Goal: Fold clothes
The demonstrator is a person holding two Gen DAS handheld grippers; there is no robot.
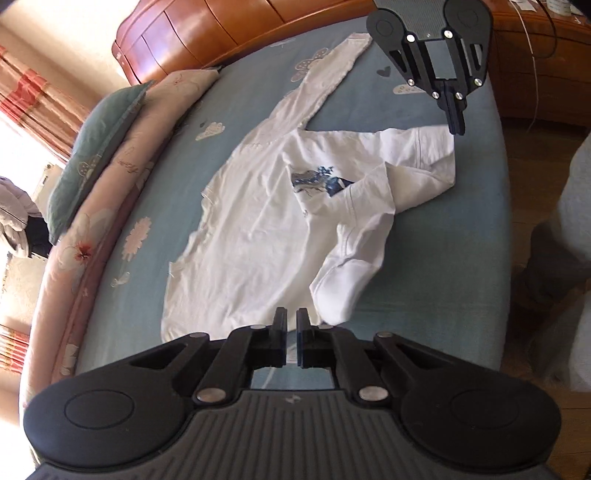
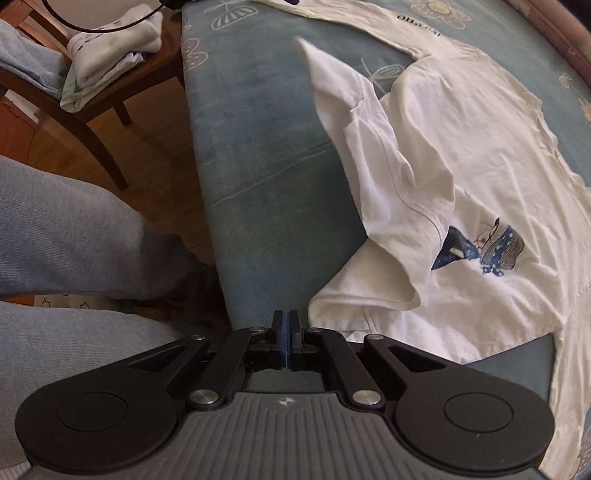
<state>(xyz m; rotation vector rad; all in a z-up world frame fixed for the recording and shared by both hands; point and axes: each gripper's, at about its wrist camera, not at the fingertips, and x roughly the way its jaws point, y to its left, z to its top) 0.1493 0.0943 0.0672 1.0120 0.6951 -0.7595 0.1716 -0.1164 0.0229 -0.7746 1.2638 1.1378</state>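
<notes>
Chair [image 2: 110, 92] with folded laundry [image 2: 110, 62] beside bed [image 2: 258, 184].

The bed [image 1: 424, 288] is covered with a blue-grey sheet [image 2: 258, 184] printed with pale flowers and clouds; on it lies a white shirt [image 1: 258, 229] with a blue picture on the chest, one sleeve folded over the body, the other stretched toward the wooden headboard [image 1: 221, 33]; along the far edge lie a pink flowered quilt [image 1: 110, 184] and a green pillow [image 1: 99, 147] upon it.
</notes>
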